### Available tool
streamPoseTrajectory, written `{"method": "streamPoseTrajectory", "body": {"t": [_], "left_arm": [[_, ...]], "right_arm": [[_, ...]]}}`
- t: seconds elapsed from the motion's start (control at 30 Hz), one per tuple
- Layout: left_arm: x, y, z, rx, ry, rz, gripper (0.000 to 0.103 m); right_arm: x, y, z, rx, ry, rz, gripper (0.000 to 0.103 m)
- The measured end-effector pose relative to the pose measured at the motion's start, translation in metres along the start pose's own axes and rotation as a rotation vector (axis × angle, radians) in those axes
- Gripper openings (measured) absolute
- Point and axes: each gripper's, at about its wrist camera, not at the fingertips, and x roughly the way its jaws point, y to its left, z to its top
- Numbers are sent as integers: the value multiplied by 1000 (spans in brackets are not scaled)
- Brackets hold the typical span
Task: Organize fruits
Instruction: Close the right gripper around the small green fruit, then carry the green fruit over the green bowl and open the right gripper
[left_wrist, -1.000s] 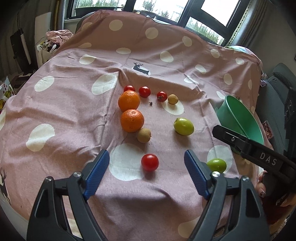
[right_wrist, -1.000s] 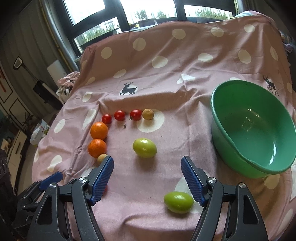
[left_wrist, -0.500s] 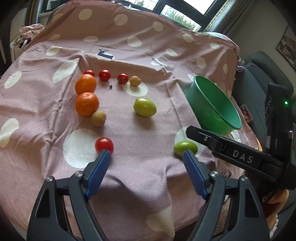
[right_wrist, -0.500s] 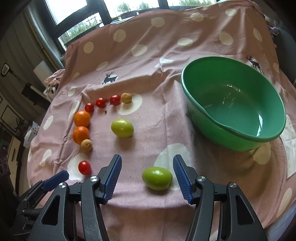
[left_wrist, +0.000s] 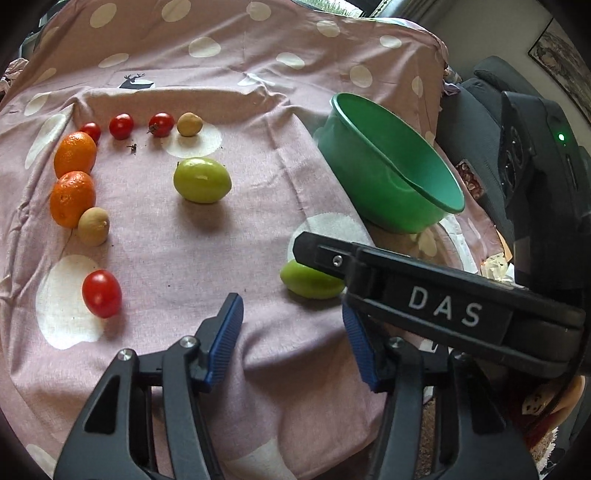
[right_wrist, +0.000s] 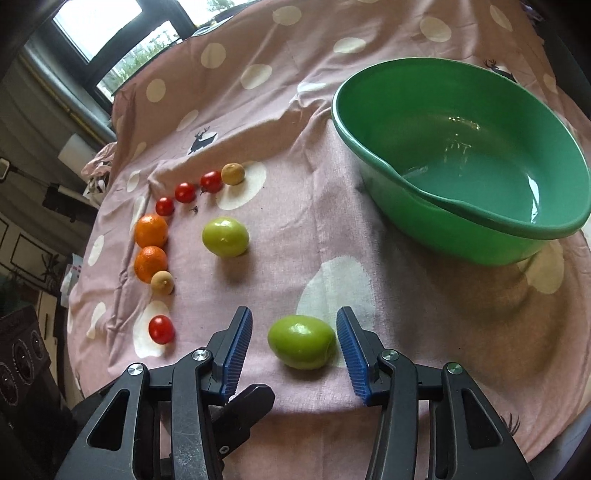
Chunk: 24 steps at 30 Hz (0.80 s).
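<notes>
A green plum-like fruit (right_wrist: 301, 347) lies on the pink dotted cloth between the jaws of my right gripper (right_wrist: 293, 325). The jaws are closing; the pads do not visibly press on it. In the left wrist view this fruit (left_wrist: 310, 284) is half hidden under the right gripper's black finger (left_wrist: 332, 254). My left gripper (left_wrist: 291, 321) hovers over bare cloth just before it, jaws closing on nothing. A red tomato (left_wrist: 101, 293) lies to its left. A second green fruit (right_wrist: 225, 236) sits farther back.
An empty green bowl (right_wrist: 443, 229) stands at the right. Two oranges (right_wrist: 150, 230), two small brown fruits (right_wrist: 162, 282) and three cherry tomatoes (right_wrist: 184, 192) form an L at the left. The table edge runs close under both grippers. A dark chair (left_wrist: 480, 92) stands beyond the bowl.
My left gripper swung right, away from the lone tomato toward the near green fruit, and its jaws narrowed. My right gripper came down until the green fruit sat between its narrowing jaws.
</notes>
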Motion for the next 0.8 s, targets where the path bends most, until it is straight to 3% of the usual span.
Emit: {"method": "streamPoseTrajectory", "body": {"t": [0.17, 0.37, 0.5, 0.8], "left_arm": [[7, 1, 2, -1, 8, 6, 55], [14, 2, 4, -9, 15, -7, 49], [17, 6, 4, -30, 5, -54, 43], [25, 4, 5, -24, 29, -86, 40]], "right_arm": [[5, -2, 0, -2, 17, -5, 44], [15, -2, 0, -5, 42, 2, 43], [17, -1, 0, -27, 44, -8, 43], [20, 5, 1, -79, 34, 8, 42]]}}
